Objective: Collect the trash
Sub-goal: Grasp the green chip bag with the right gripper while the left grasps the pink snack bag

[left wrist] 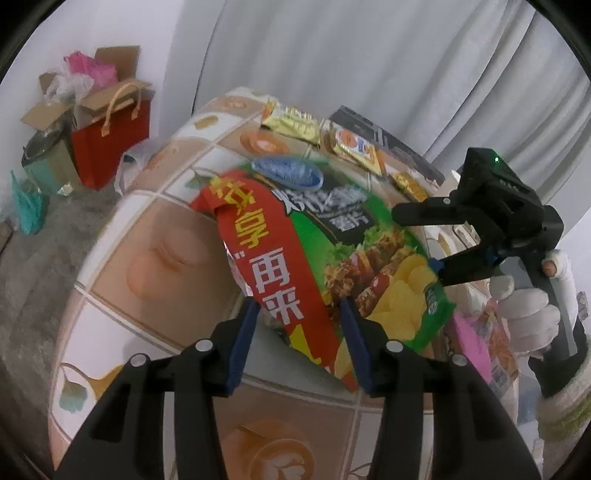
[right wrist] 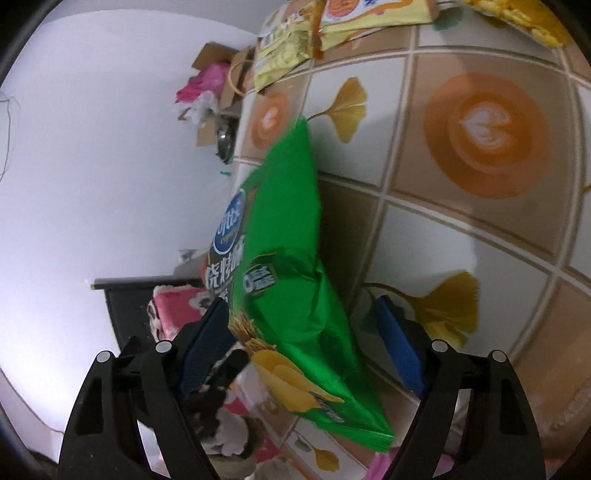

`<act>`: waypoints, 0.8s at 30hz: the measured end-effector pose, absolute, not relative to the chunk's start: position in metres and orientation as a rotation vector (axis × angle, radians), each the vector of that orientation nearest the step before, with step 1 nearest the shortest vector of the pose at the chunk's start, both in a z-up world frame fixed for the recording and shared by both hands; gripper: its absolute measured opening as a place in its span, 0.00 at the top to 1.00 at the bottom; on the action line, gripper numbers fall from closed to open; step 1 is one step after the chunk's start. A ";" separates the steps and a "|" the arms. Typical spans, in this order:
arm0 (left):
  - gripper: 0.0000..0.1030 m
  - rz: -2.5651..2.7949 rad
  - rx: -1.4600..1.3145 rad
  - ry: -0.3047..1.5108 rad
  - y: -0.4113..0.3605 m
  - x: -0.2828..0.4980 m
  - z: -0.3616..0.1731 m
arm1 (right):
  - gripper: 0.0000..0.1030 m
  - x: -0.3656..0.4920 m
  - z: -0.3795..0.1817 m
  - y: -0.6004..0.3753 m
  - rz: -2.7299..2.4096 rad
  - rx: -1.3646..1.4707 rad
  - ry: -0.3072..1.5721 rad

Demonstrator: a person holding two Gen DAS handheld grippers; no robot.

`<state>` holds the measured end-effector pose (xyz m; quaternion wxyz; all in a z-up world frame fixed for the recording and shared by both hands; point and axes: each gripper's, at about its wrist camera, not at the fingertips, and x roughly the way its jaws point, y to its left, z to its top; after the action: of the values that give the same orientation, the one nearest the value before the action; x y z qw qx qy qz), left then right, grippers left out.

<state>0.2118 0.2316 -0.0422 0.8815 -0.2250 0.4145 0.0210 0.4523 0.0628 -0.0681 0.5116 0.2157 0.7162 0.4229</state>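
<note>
Chip bag nearest; yellow wrappers, red bag beyond.

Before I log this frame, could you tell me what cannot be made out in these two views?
- Left gripper grip: left wrist view, chip bag lies between the fingers, but pad contact is unclear.
- Right gripper: right wrist view, bag hides the gap, so contact cannot be told.
- Bag's lettering: motion-blurred in both views.
- Yellow wrappers: right wrist view, cut off by the top edge.
- Table under the bag: hidden.

Tiled-pattern table (coffee-cup print); red gift bag beside cardboard boxes, perhaps on floor; grey curtain.
</note>
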 end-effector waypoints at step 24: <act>0.54 -0.207 -0.485 0.750 0.191 0.178 0.004 | 0.95 0.400 0.061 -0.063 1.038 0.791 1.091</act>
<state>0.1776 0.1911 0.0036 0.8968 -0.2339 0.3620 -0.0998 0.3996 -0.0630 0.0607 0.6595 0.3495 0.4822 0.4586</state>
